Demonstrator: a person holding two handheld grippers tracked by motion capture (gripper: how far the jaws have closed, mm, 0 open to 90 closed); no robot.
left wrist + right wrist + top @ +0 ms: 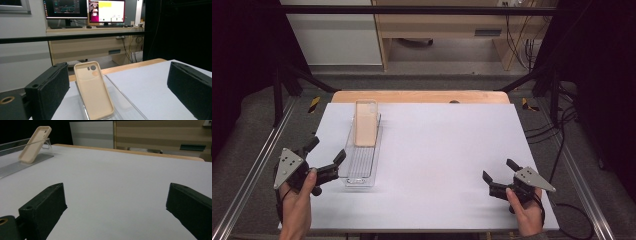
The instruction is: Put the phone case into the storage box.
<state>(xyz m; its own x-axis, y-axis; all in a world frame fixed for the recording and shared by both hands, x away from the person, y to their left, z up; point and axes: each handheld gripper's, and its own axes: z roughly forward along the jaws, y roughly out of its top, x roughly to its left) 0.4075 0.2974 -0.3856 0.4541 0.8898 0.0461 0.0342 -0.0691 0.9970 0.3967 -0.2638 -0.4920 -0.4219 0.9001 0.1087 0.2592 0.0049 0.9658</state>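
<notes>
- The work looks like it has only just begun. The phone case (366,123) is in the clear tray (360,167), and nothing holds it.
- The tray lies near the left edge of the white table (447,150), running from the near side toward the far side. The case leans at the tray's far end, tilted back with its hollow side facing the person.
- The left gripper (328,156) sits just beside the near end of the tray. Its jaws are spread wide with nothing between them. One jaw looks very close to the tray wall, but I cannot tell if it touches.
- The right gripper (501,170) waits near the right front corner of the table, well apart from the tray. Its jaws are wide apart too, and empty.
- Still to do, I think: reach in and take hold of the case.
- The case is pale tan, smooth and soft-looking, with round corners and a camera hole near the top.
- The tray is long, thin and see-through, with ridges on its floor.
- The jaw pads (47,92) are black, flat and a bit rough.
</notes>
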